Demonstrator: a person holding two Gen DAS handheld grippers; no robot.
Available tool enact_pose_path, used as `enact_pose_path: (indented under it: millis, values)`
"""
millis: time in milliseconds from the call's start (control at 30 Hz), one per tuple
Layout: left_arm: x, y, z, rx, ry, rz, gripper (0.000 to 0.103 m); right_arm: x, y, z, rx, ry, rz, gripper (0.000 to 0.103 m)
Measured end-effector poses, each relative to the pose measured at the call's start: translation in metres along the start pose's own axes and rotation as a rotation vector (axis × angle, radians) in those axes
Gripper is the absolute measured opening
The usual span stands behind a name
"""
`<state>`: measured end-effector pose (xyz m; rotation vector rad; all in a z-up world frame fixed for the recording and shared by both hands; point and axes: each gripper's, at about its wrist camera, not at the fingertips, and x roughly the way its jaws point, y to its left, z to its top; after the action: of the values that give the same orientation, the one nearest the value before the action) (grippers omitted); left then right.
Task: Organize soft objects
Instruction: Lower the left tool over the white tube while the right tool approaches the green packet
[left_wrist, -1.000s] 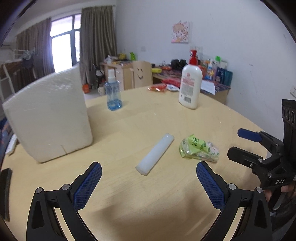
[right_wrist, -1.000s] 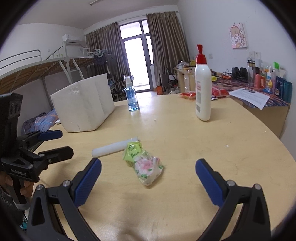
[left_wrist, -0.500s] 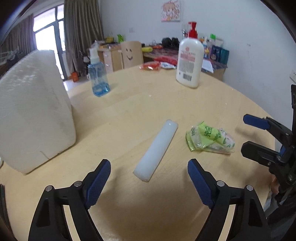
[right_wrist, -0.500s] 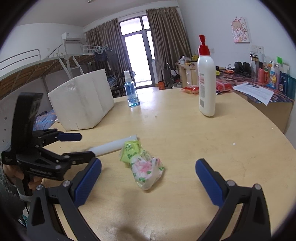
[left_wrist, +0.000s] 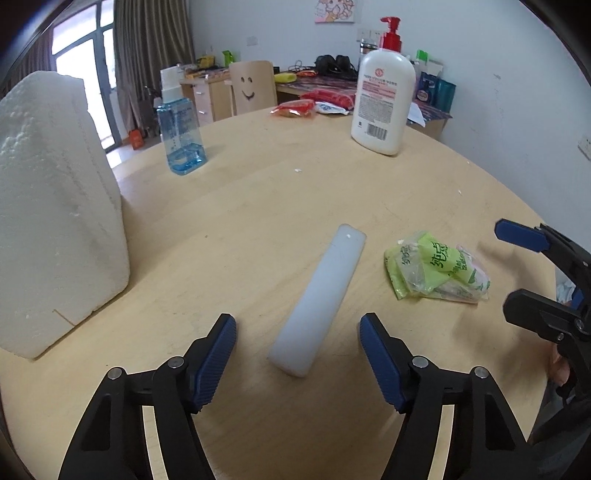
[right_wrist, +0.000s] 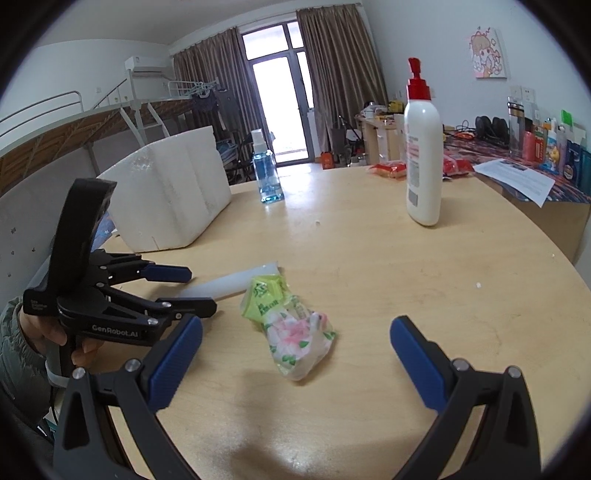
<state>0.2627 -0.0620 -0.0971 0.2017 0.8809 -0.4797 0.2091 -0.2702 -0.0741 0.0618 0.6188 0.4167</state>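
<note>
Right wrist view: left gripper (right_wrist: 197, 291) reads "GenRobot.AI".

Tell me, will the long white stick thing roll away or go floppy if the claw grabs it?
The white foam stick looks flat-sided with rounded corners, so it probably won't roll on the table. It lies straight without sagging, so it's likely fairly stiff, though it may dent a little. The left claw, whose jaws have just been closing, straddles its near end without touching; it looks light.
</note>
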Motion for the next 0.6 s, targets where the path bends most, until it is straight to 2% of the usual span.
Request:
enact_pose_path:
  millis: [200,267,400,467,600]
  values:
    - [0.001,-0.007,-0.002,0.041,0.006,0.006,0.070,0.005,0.006,0.001,-0.022,0.025,0.000,0.103]
    - [0.001,-0.008,-0.003,0.047,0.004,0.005,0.062,0.008,0.009,0.001,-0.040,0.038,-0.007,0.103]
    - [0.001,-0.010,-0.002,0.057,0.002,-0.004,0.058,0.012,0.017,0.002,-0.081,0.064,-0.011,0.103]
    - [0.000,-0.011,-0.003,0.060,-0.001,-0.007,0.046,0.013,0.021,0.001,-0.104,0.077,-0.014,0.103]
    - [-0.003,-0.014,-0.005,0.071,-0.013,0.002,0.035,0.018,0.025,0.002,-0.118,0.104,-0.032,0.103]
